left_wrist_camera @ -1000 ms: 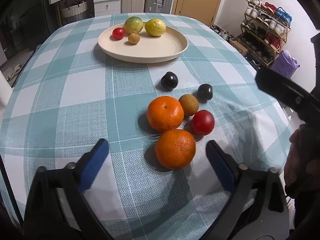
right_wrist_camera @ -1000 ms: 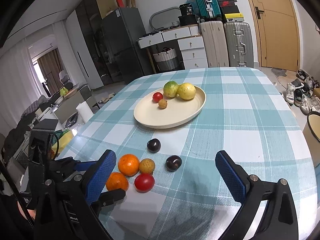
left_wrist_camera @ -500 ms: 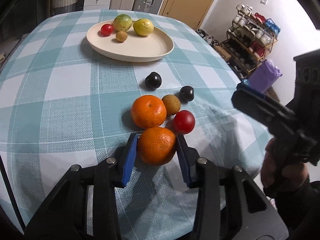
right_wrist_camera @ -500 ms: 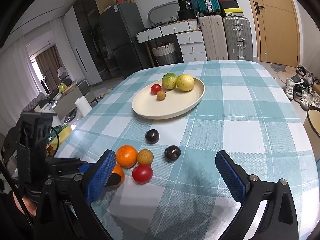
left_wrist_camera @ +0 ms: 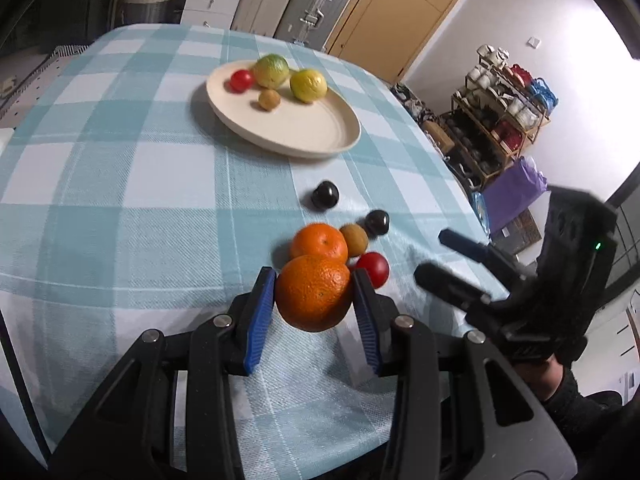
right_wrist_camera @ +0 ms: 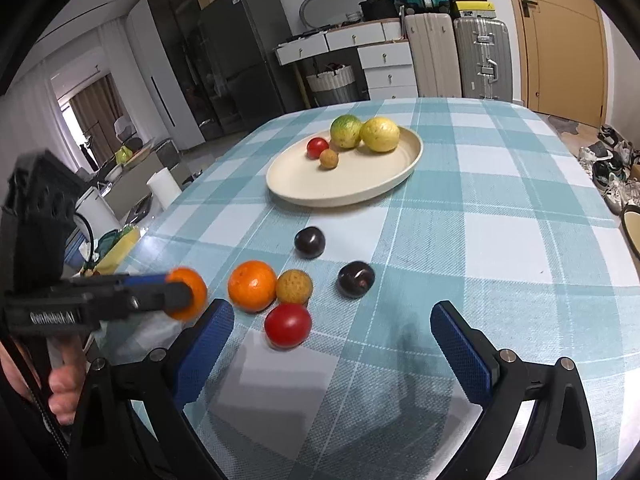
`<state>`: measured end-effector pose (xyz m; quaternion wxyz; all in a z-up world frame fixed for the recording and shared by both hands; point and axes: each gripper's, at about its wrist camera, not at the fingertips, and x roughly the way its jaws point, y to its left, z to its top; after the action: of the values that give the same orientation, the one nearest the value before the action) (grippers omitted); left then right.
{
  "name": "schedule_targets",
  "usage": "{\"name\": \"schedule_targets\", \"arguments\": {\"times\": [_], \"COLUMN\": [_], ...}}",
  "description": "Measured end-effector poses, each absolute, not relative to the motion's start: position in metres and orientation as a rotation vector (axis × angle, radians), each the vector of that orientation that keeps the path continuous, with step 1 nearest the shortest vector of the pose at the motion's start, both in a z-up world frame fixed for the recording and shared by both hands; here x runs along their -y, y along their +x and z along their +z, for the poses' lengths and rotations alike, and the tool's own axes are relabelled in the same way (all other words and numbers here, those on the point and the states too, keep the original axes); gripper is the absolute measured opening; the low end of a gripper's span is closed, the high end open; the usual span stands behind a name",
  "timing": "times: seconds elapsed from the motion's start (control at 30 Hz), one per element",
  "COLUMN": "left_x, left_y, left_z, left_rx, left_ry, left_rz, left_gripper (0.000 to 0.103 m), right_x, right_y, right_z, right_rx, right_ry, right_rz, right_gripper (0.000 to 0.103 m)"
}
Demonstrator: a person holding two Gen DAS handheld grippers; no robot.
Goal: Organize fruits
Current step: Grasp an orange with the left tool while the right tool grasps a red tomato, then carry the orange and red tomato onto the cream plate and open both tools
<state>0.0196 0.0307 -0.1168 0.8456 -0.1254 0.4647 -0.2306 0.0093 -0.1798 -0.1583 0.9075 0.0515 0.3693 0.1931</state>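
A person's left claw (left_wrist_camera: 314, 296) grips an orange (left_wrist_camera: 313, 293) between its blue pads, the fruit lifted clear of the checked cloth on the counter (left_wrist_camera: 120, 184), where its shadow falls just below. The right claw (right_wrist_camera: 332, 344) hangs wide and empty above the cloth, nearest the red tomato (right_wrist_camera: 287, 325).

Five loose fruits lie near the counter's front edge: a second orange (right_wrist_camera: 252, 286), a small brown fruit (right_wrist_camera: 294, 287) touching it, the tomato just in front, and two dark plums (right_wrist_camera: 309, 242) set a little apart toward the plate. The cream plate (right_wrist_camera: 400, 172) sits farther back with a red tomato, a small brown fruit, a green citrus and a yellow one grouped along its far side; its near half is bare.

The step in hand looks like carrying the orange to the plate. Done well, that means holding the squeeze steady, since the round peel gives only a narrow contact on each pad, and passing high enough to clear the loose fruit and the plate's raised rim. Lowering it onto the bare near half until it rests, then parting the pads slowly, should keep it from rolling into the others. How deep the pads seat on the orange is hard to judge through the blur in the right wrist view.
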Motion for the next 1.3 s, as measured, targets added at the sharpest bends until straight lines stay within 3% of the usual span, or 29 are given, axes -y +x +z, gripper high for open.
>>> {"name": "schedule_targets", "arguments": {"times": [0.13, 0.33, 0.5, 0.57, 0.73, 0.77, 0.9, 0.93, 1.3], "left_x": [-0.039, -0.045, -0.044, -0.044, -0.042, -0.042, -0.041, -0.041, -0.043], "left_y": [0.021, 0.020, 0.019, 0.019, 0.018, 0.018, 0.017, 0.017, 0.020], "left_z": [-0.110, -0.107, -0.112, -0.113, -0.117, -0.118, -0.121, -0.121, -0.120], "left_rx": [-0.964, -0.957, -0.972, -0.972, -0.982, -0.986, -0.990, -0.990, -0.986], "left_ry": [-0.277, -0.279, -0.282, -0.283, -0.274, -0.277, -0.281, -0.281, -0.282], "left_rz": [-0.470, -0.461, -0.464, -0.462, -0.461, -0.464, -0.466, -0.466, -0.463], "left_gripper": [0.036, 0.036, 0.036, 0.036, 0.036, 0.036, 0.036, 0.036, 0.036], "right_x": [0.171, 0.159, 0.153, 0.149, 0.141, 0.141, 0.136, 0.135, 0.136], "right_y": [0.008, 0.009, 0.011, 0.010, 0.009, 0.009, 0.010, 0.010, 0.010], "right_z": [-0.162, -0.169, -0.173, -0.174, -0.176, -0.177, -0.179, -0.180, -0.179], "right_rx": [-0.771, -0.803, -0.816, -0.818, -0.821, -0.823, -0.837, -0.837, -0.831], "right_ry": [0.083, 0.055, 0.034, 0.024, -0.014, -0.017, -0.028, -0.034, -0.022], "right_rz": [0.420, 0.438, 0.452, 0.469, 0.475, 0.477, 0.488, 0.494, 0.506], "right_gripper": [0.099, 0.085, 0.070, 0.058, 0.050, 0.045, 0.038, 0.031, 0.028]}}
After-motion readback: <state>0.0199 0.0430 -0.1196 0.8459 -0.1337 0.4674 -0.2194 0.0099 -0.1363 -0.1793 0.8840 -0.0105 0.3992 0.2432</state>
